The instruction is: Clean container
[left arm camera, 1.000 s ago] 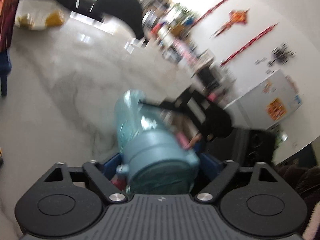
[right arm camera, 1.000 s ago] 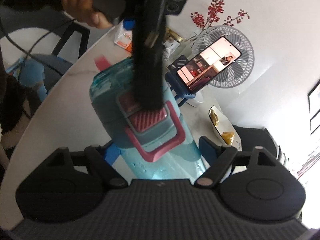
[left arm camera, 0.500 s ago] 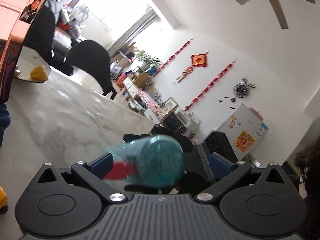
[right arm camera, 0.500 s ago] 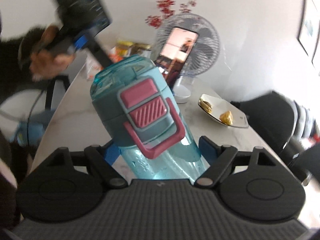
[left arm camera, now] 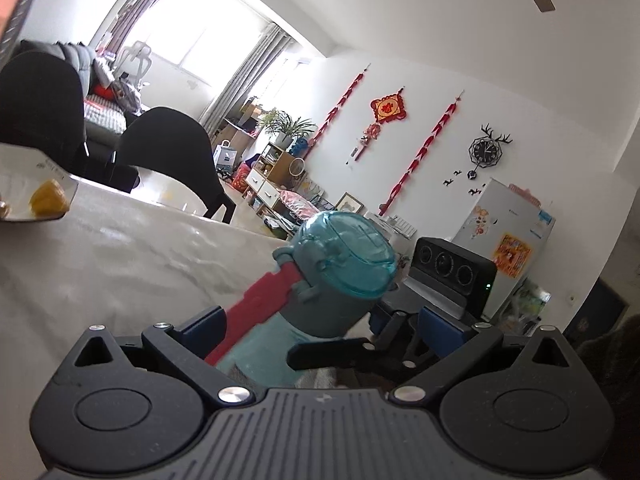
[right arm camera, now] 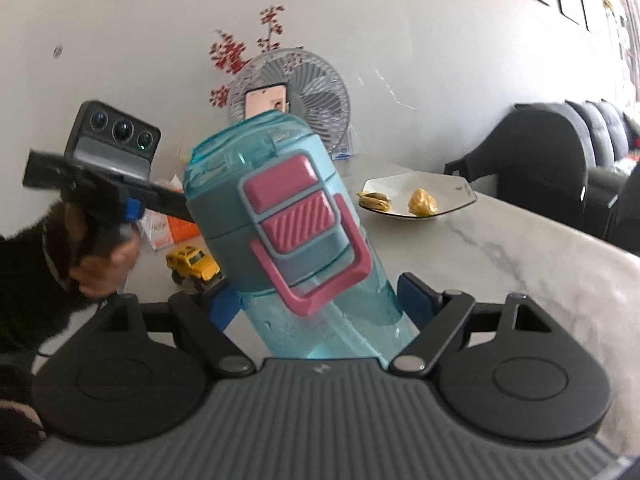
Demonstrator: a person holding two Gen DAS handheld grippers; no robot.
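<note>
A teal translucent water bottle (right arm camera: 304, 240) with a grey-teal lid and pink latch and carry loop is held tilted above the marble table (right arm camera: 520, 256). My right gripper (right arm camera: 320, 300) is shut on the bottle's body, its blue pads against both sides. In the left wrist view the bottle's lid (left arm camera: 340, 264) and pink loop sit between my left gripper's (left arm camera: 320, 324) spread fingers, which do not touch it. The left gripper also shows in the right wrist view (right arm camera: 112, 176), to the left of the lid, held in a hand.
A white plate (right arm camera: 420, 196) with yellow food bits sits on the table; it also shows in the left wrist view (left arm camera: 36, 200). A yellow toy truck (right arm camera: 194, 264), an orange-white packet (right arm camera: 172, 232) and a fan with a phone (right arm camera: 288, 92) stand behind. Black chairs (left arm camera: 172, 152) ring the table.
My left gripper has let go of the bottle's lid and pulled back to the left. The right gripper has swung round with the bottle, keeping its hold.
</note>
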